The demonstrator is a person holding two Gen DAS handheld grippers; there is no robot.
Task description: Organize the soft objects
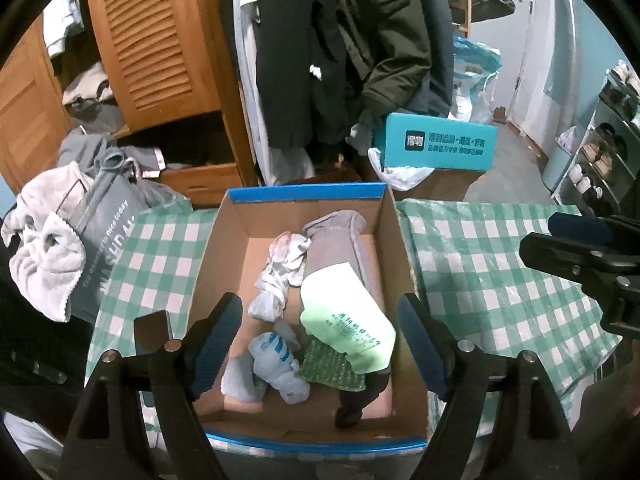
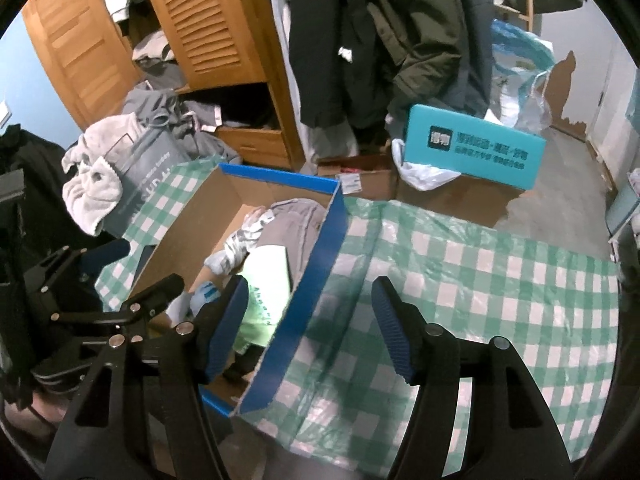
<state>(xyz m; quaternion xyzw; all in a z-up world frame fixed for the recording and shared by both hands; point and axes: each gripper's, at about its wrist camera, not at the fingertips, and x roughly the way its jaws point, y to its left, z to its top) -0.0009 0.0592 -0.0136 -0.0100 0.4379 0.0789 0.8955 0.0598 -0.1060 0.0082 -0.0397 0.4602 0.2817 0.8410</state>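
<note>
1. An open brown cardboard box with a blue-taped rim (image 1: 308, 193) is seen standing on the counter, which is covered by a green-and-white checked plastic cloth (image 1: 472, 264).
2. The soft objects are found inside the box: one grey folded garment (image 1: 340, 248), one pale green folded garment with printed lettering (image 1: 344, 316), one crumpled white-and-grey cloth (image 1: 280, 268), one light blue rolled sock pair (image 1: 276, 364), one green patterned piece (image 1: 332, 370) and one dark item (image 1: 356, 400). The count of six is tentative, since the items overlap.
3. The left claw (image 1: 320, 348) is held released above the box, nothing between its two blue pads.
4. The right claw (image 2: 310, 326) is likewise spread and empty, straddling the box's right wall (image 2: 316, 280) over the cloth.
5. Outside the box, one whitish towel (image 1: 44, 248) is draped beside one grey printed bag (image 1: 108, 240), and one teal shoebox (image 1: 438, 142) lies beyond.
6. Risks are judged as follows: the box wall could be caught by the right claw's inner pad and the box dragged or tipped; the slick cloth could be pulled along; loosely piled garments could unfold if snagged.
</note>
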